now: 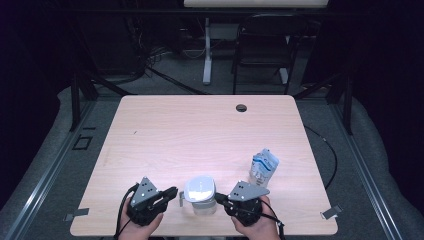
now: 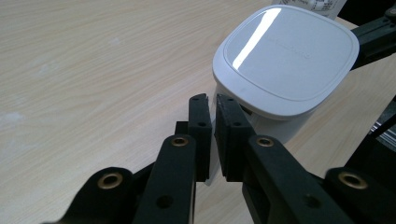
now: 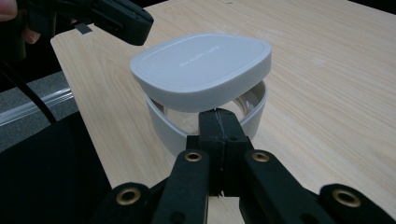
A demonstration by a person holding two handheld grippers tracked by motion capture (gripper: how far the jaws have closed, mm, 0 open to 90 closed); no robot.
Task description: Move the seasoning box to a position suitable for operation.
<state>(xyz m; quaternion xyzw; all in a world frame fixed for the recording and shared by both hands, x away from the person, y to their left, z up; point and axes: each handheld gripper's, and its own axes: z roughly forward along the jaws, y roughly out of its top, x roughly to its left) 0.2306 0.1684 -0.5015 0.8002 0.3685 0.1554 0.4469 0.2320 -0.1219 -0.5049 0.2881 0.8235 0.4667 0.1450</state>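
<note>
The table is light wood with a round hole near its far edge. A white container with a clear body and a white lid stands close to the near edge, between the 2 grippers. In the right gripper view the lid sits raised and tilted on the container, with a gap visible under its near side.

The left gripper is at the container's left side. In the left gripper view its 2 jaws stand almost together with a narrow slit between them, beside the lid's edge; whether a handle lies between them I cannot tell.

The right gripper is at the container's right side. Its jaws are pressed together at the container's rim, just below the lid.

A small white and blue packet stands on the table right of the container, apart from it.
</note>
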